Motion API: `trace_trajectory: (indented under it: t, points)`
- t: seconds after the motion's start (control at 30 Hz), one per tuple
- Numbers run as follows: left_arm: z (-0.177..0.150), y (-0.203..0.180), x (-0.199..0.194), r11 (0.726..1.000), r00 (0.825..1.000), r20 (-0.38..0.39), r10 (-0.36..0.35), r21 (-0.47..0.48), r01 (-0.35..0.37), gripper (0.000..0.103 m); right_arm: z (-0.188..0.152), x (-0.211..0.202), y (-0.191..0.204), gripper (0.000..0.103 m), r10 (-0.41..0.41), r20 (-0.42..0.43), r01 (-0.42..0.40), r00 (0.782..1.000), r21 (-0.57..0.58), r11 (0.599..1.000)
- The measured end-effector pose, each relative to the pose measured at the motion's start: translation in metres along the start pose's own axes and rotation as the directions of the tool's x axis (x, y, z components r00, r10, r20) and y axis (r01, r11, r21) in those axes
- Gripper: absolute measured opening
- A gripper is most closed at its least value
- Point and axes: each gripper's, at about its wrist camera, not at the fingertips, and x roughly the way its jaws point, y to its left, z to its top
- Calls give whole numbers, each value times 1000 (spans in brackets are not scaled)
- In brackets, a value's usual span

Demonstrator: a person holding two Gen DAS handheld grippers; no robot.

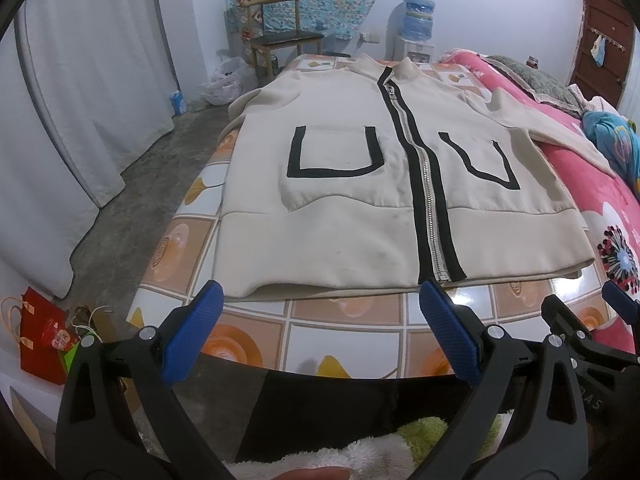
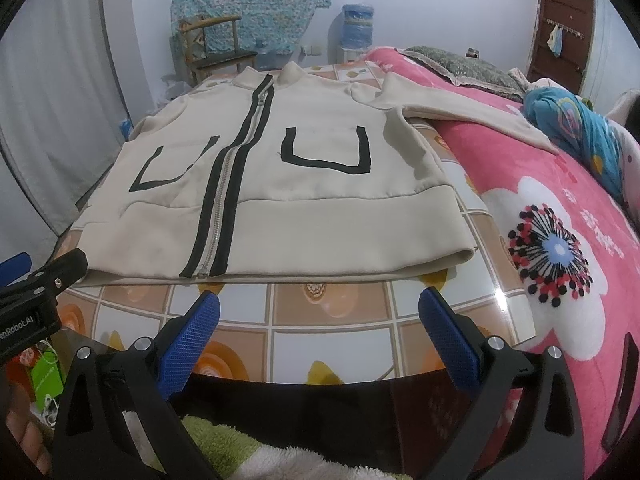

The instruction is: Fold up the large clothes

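Blue pads (image 1: 192,332) of the left gripper (image 1: 320,300) stand wide apart, and nothing is between them; the gripper hovers over the near edge of the table (image 1: 348,332), just before the hem of the jacket (image 1: 320,184) and not touching it. The right gripper (image 2: 320,304) is the same: its two blue fingers (image 2: 452,344) are spread apart and empty, above the table's near edge, close to the jacket's hem but apart from it. In the left wrist view the right gripper shows at the right border, so both tools are side by side. The jacket is cream coloured and lies flat, front side up, on the table, which has a cover with orange and white squares. Its collar points away from the grippers and its hem is toward them. A metal zipper (image 1: 428,200) with black bands on both sides runs down the middle and looks closed. On each side of the zipper there is a pocket outlined by a black U shape (image 1: 336,156). One sleeve (image 2: 460,108) reaches to the right, onto a pink blanket with flowers (image 2: 560,240) that touches the table's right side. Behind the table stand a wooden chair (image 1: 280,36) and a water dispenser (image 1: 416,28) with a blue bottle. White curtains (image 1: 88,80) hang at the left, and a red bag (image 1: 40,332) lies on the floor.
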Motion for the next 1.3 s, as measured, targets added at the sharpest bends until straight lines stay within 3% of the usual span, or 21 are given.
trace_trajectory:
  t: [0.63, 1.03, 1.2, 1.3]
  points:
    - [-6, 7, 9, 1000, 1000, -15, 19, 8, -19, 95, -3, 3, 2, 97, -14, -6, 14, 1000, -16, 1000]
    - [-7, 31, 65, 997, 991, -110, 74, 20, -73, 95, 10, 33, -17, 97, -82, -44, 81, 996, -22, 996]
    - [-6, 51, 80, 999, 995, -97, -19, 38, 23, 95, 19, 45, -36, 97, -123, -45, 122, 991, -27, 992]
    - [-5, 67, 81, 995, 995, -47, -90, 25, 92, 95, 25, 52, -51, 97, -138, -48, 137, 989, -25, 990]
